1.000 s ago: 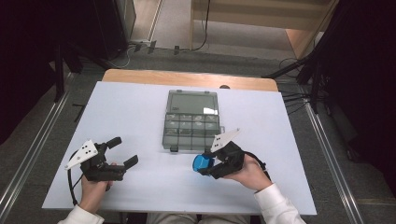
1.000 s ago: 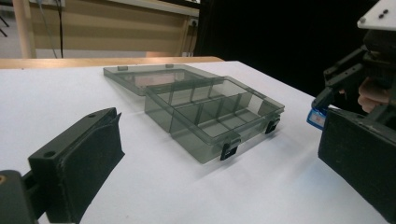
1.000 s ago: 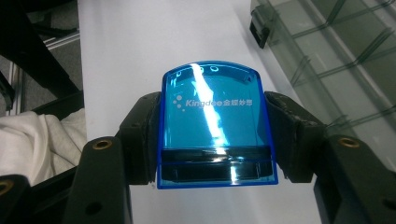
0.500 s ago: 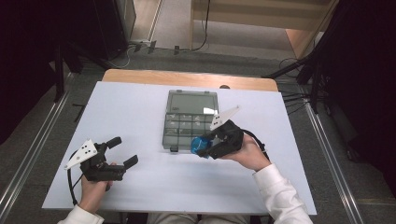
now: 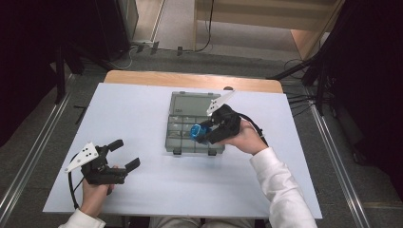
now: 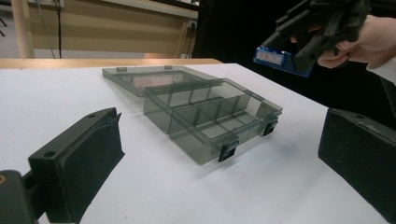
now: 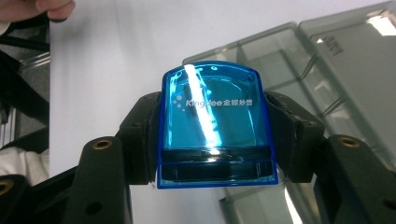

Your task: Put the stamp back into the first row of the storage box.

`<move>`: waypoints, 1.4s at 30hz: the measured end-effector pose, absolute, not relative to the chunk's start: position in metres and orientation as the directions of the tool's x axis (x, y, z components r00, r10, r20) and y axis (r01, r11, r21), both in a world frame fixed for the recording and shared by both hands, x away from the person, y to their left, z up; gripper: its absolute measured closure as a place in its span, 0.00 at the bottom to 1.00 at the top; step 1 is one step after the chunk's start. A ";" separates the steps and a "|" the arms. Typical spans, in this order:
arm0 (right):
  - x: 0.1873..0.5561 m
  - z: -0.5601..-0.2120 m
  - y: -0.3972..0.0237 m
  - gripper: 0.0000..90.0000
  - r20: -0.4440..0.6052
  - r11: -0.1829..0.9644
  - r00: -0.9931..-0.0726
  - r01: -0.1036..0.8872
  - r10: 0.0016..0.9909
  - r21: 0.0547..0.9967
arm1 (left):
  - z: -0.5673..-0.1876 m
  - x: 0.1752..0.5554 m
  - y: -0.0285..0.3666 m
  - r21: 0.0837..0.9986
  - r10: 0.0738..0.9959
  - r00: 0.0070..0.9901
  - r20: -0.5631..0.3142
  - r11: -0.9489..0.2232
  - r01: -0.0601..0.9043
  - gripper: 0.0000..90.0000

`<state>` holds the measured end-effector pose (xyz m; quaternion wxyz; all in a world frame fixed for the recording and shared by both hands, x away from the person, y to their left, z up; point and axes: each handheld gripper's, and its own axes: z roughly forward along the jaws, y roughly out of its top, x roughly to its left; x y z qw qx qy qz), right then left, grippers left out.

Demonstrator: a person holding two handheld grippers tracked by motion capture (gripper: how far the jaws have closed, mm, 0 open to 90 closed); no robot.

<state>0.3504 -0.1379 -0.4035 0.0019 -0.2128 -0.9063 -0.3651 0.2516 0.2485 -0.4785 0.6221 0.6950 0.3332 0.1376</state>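
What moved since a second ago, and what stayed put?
The right tongs, shut on the blue case the whole time, carried it away from the person, from the table in front of the clear compartment box to above its compartments. Nothing was picked up or let go. The left tongs stayed open on the white table, and the box stayed open in place.

From my feed I see a white sheet (image 5: pixel 142 118) covering the table, w/ a strip of bare wood tabletop (image 5: pixel 190 78) showing at the far edge. Grey floor (image 5: pixel 38 142) both sides, metal rails (image 5: pixel 28 156) running near-to-far left & right. Far side: light wood furniture (image 5: pixel 266 14), cables (image 5: pixel 142 47) on the floor, dark areas far left and right.
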 end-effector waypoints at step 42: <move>0.424 -0.451 -0.134 0.47 0.028 0.692 -0.890 0.374 0.456 0.617 | -0.479 0.255 0.250 0.953 0.632 0.737 -0.240 0.007 0.304 0.00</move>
